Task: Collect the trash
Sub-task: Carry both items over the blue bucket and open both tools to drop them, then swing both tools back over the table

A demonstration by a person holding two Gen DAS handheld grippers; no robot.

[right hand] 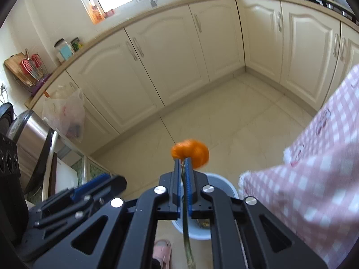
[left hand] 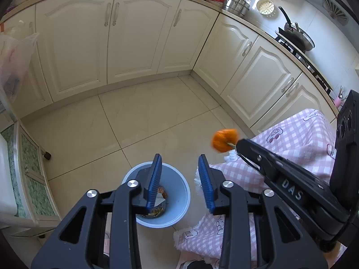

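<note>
My right gripper [right hand: 184,160] is shut on the green stem of an orange fruit [right hand: 190,153], which sticks out past the fingertips above the floor. In the left wrist view the same orange fruit [left hand: 225,140] hangs at the tip of the right gripper [left hand: 239,144], to the right of and beyond my left gripper. My left gripper [left hand: 180,158] is open and empty, held above a light blue trash bin [left hand: 179,186] with scraps at its bottom. The bin [right hand: 222,179] shows below the right gripper too.
A table with a pink checked cloth [left hand: 291,148] stands at the right, close to both grippers. Cream kitchen cabinets [left hand: 134,35] line the back and right. A low glass-door cart [left hand: 29,163] stands at the left. A pink slipper [right hand: 162,251] is on the tiled floor.
</note>
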